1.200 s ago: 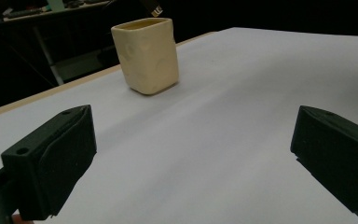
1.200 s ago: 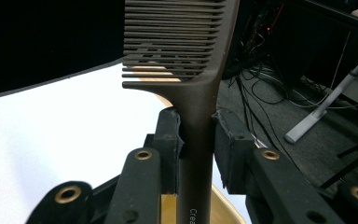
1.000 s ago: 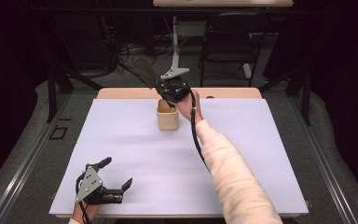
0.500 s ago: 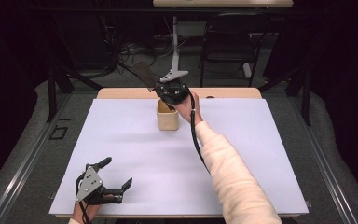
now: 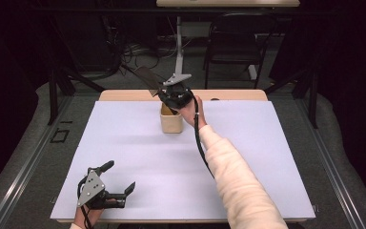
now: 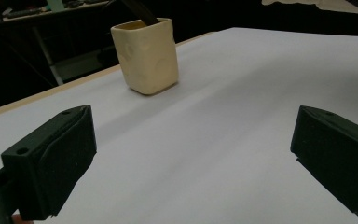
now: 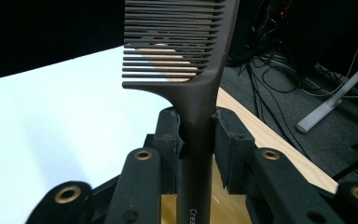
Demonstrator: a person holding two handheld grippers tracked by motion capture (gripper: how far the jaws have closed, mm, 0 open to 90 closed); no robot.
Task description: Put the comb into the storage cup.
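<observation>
A white rectangular worktop [image 5: 138, 157] fills the middle of the high view. At its upper centre stands a cream square ceramic cup [image 5: 171, 120]. Over it, the right gripper [image 5: 175, 95] has its jaws clamped on a dark brown plastic comb [image 7: 186, 60]. At lower left, the left gripper [image 5: 119, 181] rests with jaws wide apart.

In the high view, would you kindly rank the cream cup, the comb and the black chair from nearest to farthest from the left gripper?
From the left gripper:
1. Cream cup, mid-table, ahead and right.
2. Comb, sticking up beyond the cup.
3. Black chair, behind the table.
</observation>
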